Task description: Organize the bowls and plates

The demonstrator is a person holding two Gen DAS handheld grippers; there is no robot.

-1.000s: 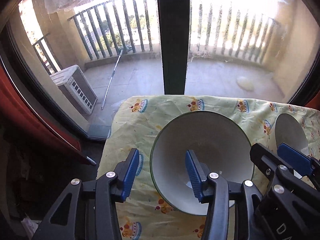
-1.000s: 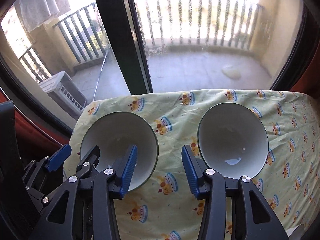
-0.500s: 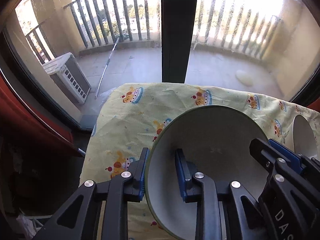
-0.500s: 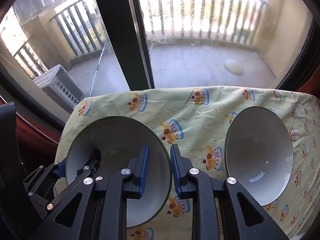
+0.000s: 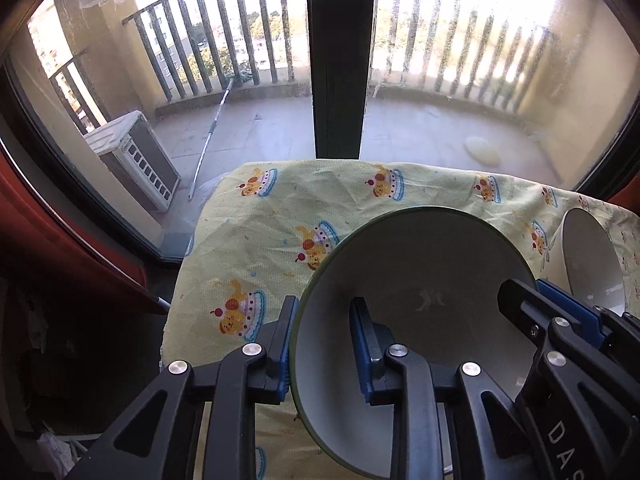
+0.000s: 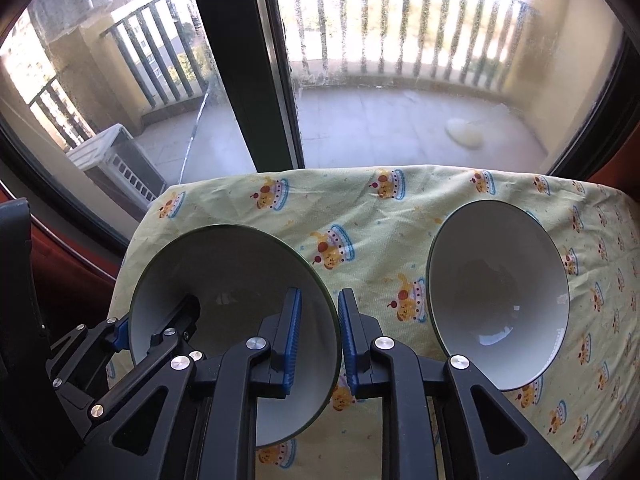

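Pinching from both sides now: the left gripper (image 5: 322, 344) has its blue pads nearly closed across the left wall of the near bowl (image 5: 416, 280), 1 finger outside the rim, 1 inside. Over on the other camera, the right gripper (image 6: 318, 338) is doing the same on that bowl's right wall, pads drawn in tight with the rim between them. So that's 2 grippers on 1 bowl (image 6: 236, 280), opposite edges, and it looks tipped up off the tablecloth (image 6: 360, 216), mouth facing the cameras, though whether its base is clear of the cloth I can't tell.

The second bowl (image 6: 498, 292) sits on the cloth off to the right, apart from the held one, also open toward us. That's the relation to watch: the target lies to the right, on the right gripper's side, so nesting would mean carrying the held bowl rightward and over it.
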